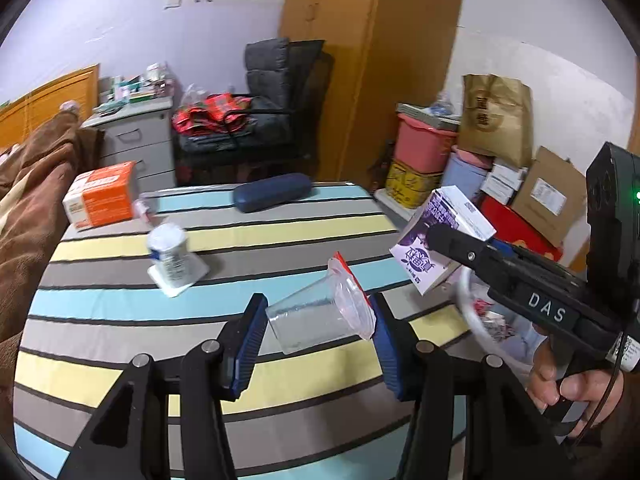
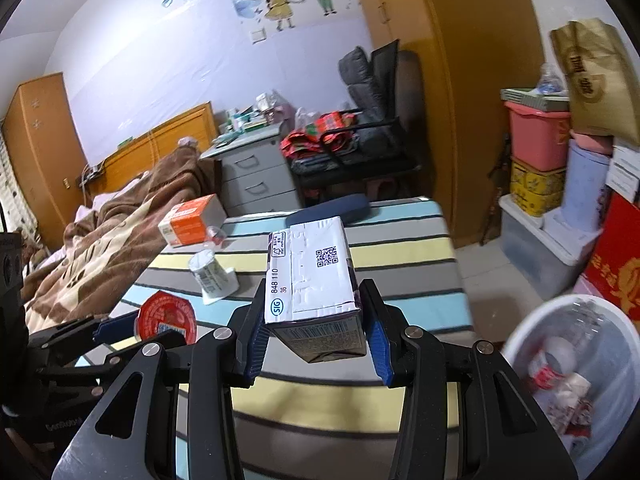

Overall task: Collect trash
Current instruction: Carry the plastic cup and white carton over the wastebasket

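both pieces of trash held above the striped surface, bin at the right

the clear plastic cup (image 1: 320,314) is clamped between the pads of the left tool (image 1: 316,340), above the striped surface (image 1: 120,300). it lies on its side: its long axis runs roughly across the jaws, its base against the left pad and its mouth, with the red lid half peeled, tilted up against the right pad. the thin wall should be squeezed no harder, as it is judged likely to buckle.

the purple milk carton (image 2: 316,280) is gripped across its narrow faces by the right tool (image 2: 316,344), its long axis pointing away along the fingers.

the white bin (image 2: 576,376) stands low at the right, beside the surface. each piece is best carried fully over the rim before the grip is released.
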Motion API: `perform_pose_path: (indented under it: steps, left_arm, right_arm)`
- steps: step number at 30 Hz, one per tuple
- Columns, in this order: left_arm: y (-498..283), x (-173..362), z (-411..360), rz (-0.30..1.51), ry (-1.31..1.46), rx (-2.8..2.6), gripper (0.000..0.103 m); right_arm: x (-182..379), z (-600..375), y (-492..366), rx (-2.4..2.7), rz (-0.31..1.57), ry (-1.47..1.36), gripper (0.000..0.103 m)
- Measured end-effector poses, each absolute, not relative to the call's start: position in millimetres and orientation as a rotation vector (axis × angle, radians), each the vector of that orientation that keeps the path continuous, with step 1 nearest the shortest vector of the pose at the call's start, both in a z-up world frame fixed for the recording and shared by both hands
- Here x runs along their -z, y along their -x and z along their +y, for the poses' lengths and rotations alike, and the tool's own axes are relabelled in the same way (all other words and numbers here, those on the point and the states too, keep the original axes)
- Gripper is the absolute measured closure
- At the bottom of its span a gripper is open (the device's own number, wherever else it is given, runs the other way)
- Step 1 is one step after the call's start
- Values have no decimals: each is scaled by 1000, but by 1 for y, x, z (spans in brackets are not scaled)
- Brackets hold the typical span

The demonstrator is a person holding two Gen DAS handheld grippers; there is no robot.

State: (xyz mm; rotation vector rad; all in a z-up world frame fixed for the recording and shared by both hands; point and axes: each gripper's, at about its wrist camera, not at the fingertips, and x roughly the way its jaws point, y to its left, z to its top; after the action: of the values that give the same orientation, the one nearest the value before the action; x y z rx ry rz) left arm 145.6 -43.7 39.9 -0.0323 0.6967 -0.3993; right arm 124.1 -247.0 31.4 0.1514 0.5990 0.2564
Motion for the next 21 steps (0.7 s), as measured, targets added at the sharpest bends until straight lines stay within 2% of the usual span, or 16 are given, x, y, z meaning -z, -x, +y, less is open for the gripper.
perform_pose_path:
  steps: [21]
  left_arm:
    - [-118,-45,-179,701,-66,644,50]
  right_arm:
    - [-26,-344,-64,8,572,-221,59]
